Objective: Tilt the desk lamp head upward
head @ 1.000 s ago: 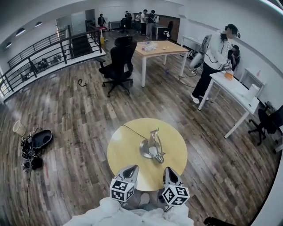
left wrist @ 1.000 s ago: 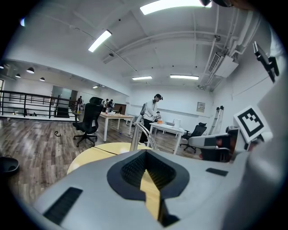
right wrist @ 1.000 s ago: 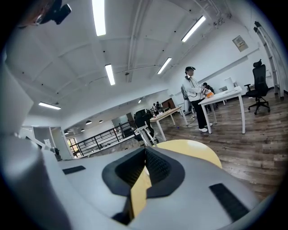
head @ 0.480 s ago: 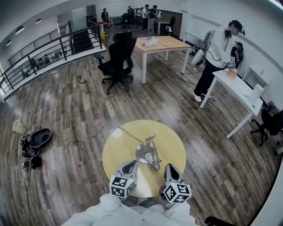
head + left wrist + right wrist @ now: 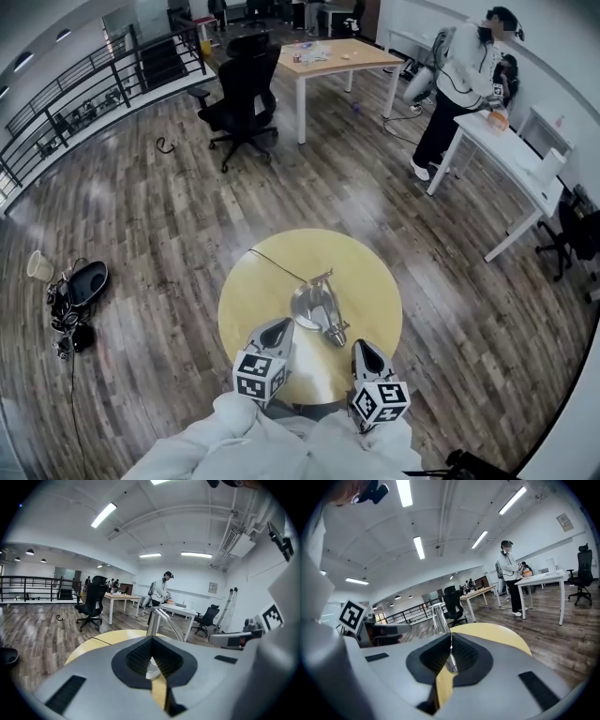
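Observation:
A silver desk lamp (image 5: 317, 305) stands near the middle of the round yellow table (image 5: 258, 300). Its head (image 5: 336, 333) hangs low towards the near edge, and a thin cord (image 5: 277, 265) runs off to the far left. My left gripper (image 5: 281, 325) is shut and empty over the near edge, just left of the lamp head. My right gripper (image 5: 361, 345) is shut and empty, a little to the right of the head and nearer. In the left gripper view the lamp's arm (image 5: 153, 620) rises just beyond the closed left gripper (image 5: 151, 639). The right gripper view shows that arm (image 5: 437, 618) past the closed right gripper (image 5: 451, 634).
A black office chair (image 5: 239, 94) and a wooden table (image 5: 333, 56) stand far back. At the right a person (image 5: 459, 84) stands by a white desk (image 5: 511, 159). A bag and cables (image 5: 75, 300) lie on the floor at left, and a railing (image 5: 84, 103) runs behind.
Both grippers have moved forward over the table's near edge, closer to the lamp head. The lamp has not moved, and both pairs of jaws stay closed.

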The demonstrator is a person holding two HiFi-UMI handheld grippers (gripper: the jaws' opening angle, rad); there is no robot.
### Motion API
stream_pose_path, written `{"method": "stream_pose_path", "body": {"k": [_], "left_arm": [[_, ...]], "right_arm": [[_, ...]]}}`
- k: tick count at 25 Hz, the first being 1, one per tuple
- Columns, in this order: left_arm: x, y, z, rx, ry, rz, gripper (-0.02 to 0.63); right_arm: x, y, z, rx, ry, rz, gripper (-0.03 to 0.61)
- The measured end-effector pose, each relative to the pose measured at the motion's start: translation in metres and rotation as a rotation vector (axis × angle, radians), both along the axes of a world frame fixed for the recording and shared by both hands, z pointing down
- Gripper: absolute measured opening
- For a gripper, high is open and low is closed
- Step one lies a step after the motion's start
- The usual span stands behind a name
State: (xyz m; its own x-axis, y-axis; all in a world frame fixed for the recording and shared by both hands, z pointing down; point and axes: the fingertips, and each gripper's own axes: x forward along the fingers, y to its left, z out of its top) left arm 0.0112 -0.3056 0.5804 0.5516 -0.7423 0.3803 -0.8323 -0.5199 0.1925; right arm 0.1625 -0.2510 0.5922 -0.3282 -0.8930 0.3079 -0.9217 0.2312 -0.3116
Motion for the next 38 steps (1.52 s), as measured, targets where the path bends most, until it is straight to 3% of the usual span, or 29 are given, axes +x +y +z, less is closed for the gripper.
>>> {"method": "stream_pose_path", "body": {"k": [3,5,8,11,20,25,38], "left_arm": [[-0.005,-0.014,0.011,-0.004,-0.036,0.022,-0.002],[-0.009,-0.023,0.024,-0.006,-0.064,0.047,-0.002],[-0.008,-0.037,0.056,-0.02,-0.105,0.124,-0.002],[0.003,-0.054,0.095,-0.042,-0.14,0.221,-0.002],[0.046,-0.097,0.166,-0.099,-0.215,0.371,-0.002],[0.04,-0.095,0.187,-0.147,-0.287,0.382,-0.002],[0.044,-0.091,0.189,-0.231,-0.354,0.448,-0.002]], "right_arm": [[-0.008,0.004,0.034,-0.046,0.06,-0.068,0.04],[-0.016,0.005,0.057,-0.078,0.095,-0.124,0.205],[-0.029,-0.005,0.087,-0.09,0.132,-0.213,0.247],[-0.04,-0.027,0.101,-0.056,0.134,-0.253,0.249],[-0.043,-0.057,0.109,0.001,0.101,-0.246,0.249],[-0.049,-0.06,0.111,-0.017,0.109,-0.237,0.249],[-0.041,-0.046,0.1,-0.126,0.139,-0.199,0.249]]}}
